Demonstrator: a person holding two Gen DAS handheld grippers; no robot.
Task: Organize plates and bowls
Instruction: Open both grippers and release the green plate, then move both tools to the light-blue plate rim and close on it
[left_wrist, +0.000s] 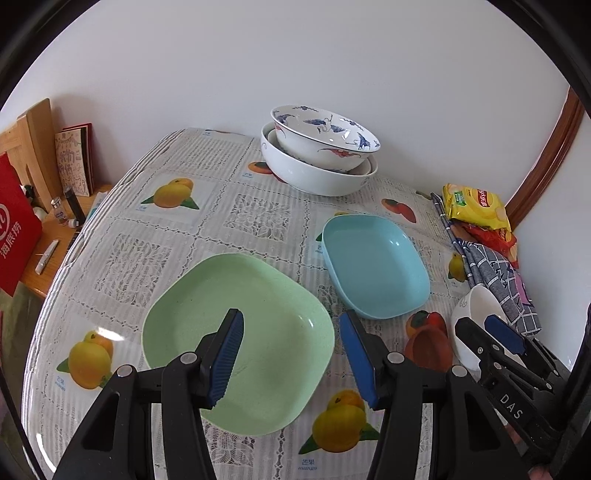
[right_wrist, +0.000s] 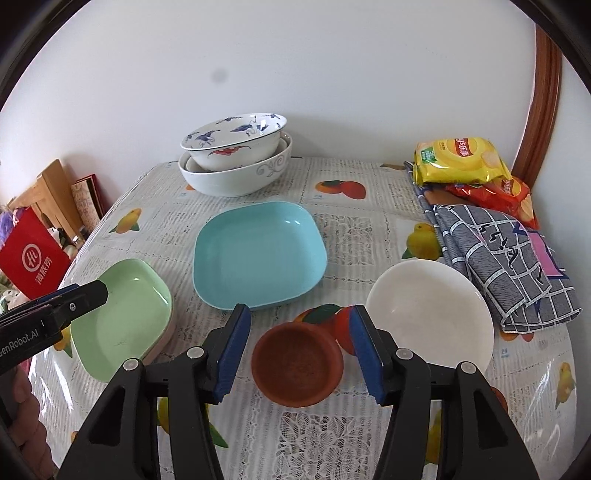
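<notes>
Both my grippers gape wide, holding nothing: left gripper (left_wrist: 291, 354) over the green plate (left_wrist: 258, 314), right gripper (right_wrist: 297, 350) above the brown dish (right_wrist: 297, 369).

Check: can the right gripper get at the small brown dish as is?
Probably yes. The right gripper is open, and the brown dish lies between its fingers with nothing on or against it; the white plate sits clear to the side.

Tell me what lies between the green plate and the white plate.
The small brown dish, between the green plate and the white plate; the right wrist view shows it best, framed by the open right gripper.
</notes>
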